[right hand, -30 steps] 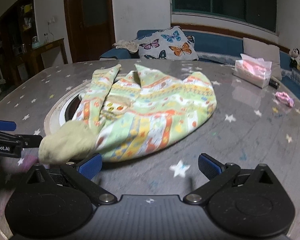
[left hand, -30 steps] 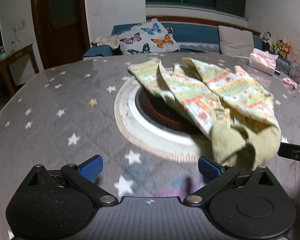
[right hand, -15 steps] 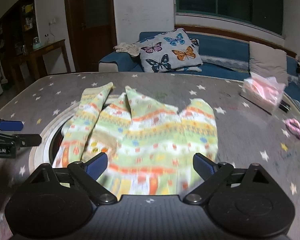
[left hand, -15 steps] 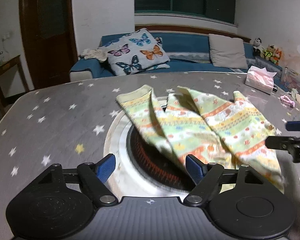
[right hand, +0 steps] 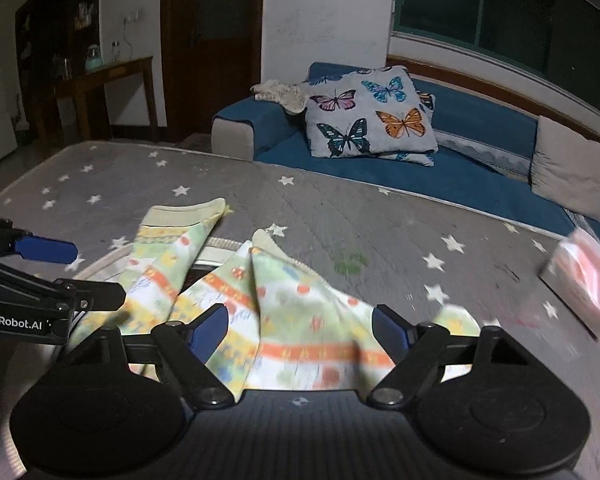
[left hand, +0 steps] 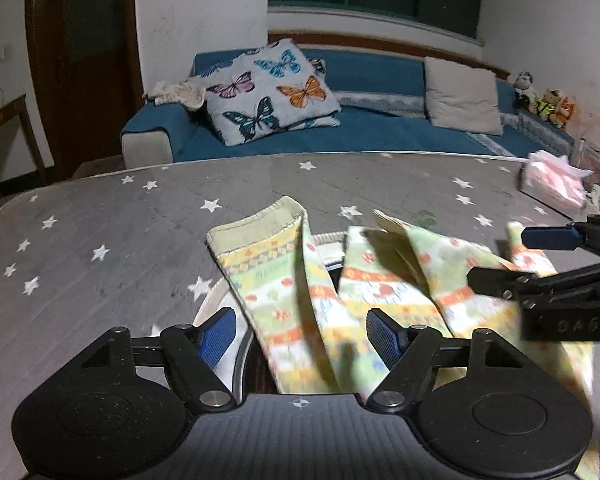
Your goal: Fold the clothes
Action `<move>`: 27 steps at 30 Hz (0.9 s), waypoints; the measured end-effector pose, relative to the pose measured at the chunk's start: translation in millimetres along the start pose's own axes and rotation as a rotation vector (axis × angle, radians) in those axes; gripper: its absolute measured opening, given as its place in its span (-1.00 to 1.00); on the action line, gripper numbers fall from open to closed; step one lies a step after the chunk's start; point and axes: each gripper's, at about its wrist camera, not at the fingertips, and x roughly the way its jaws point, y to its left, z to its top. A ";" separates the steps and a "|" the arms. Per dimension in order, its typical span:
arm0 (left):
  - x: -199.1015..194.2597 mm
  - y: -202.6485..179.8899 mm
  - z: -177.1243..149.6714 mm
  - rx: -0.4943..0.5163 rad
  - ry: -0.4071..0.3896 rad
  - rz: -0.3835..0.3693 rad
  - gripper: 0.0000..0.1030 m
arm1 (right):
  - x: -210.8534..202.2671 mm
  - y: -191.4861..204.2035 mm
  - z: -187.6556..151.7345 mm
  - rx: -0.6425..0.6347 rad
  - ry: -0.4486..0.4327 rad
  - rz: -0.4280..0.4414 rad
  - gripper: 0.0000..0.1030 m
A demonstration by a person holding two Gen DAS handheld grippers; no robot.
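A pale green patterned garment lies rumpled on the grey star-print table, over a round inset in the table. It also shows in the right wrist view. My left gripper is open, with the garment's left part between and under its blue pads. My right gripper is open over the garment's right part. Each gripper shows in the other's view, the right one and the left one.
A pink tissue pack sits at the table's far right edge; it shows blurred in the right wrist view. A blue sofa with a butterfly cushion stands behind the table. A wooden side table is at the far left.
Both grippers have moved forward and lower over the garment, which now fills the space between their fingers. The jaws have narrowed somewhat and stay open.
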 end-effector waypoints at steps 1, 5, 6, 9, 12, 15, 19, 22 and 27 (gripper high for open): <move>6.8 -0.2 3.6 0.001 0.004 0.002 0.44 | 5.2 0.6 0.8 -0.006 0.005 -0.002 0.55; 35.1 -4.6 12.2 0.019 0.035 0.007 0.39 | 26.2 3.2 4.1 -0.029 0.026 -0.008 0.49; 41.7 -4.9 13.2 0.017 0.047 0.003 0.22 | 31.4 3.8 4.9 -0.035 0.031 -0.010 0.42; 56.7 -4.5 12.9 0.003 0.086 -0.027 -0.38 | 47.1 5.7 7.3 -0.053 0.047 -0.015 0.00; 53.5 1.2 9.4 -0.020 0.080 -0.036 -0.82 | 62.8 7.6 9.7 -0.071 0.063 -0.019 -0.53; 37.0 12.0 5.8 -0.050 0.044 -0.019 -0.92 | 43.2 -4.8 4.7 -0.037 0.032 -0.042 -0.80; 15.1 26.4 1.1 -0.090 -0.004 0.003 -0.93 | 16.3 -21.7 -2.3 0.009 -0.010 -0.072 -0.86; -2.8 38.3 -3.4 -0.122 -0.040 0.022 -0.93 | -12.5 -38.1 -10.1 0.057 -0.048 -0.094 -0.87; -50.2 72.4 -24.6 -0.191 -0.089 0.072 -0.93 | -72.0 -72.4 -30.9 0.153 -0.108 -0.132 -0.87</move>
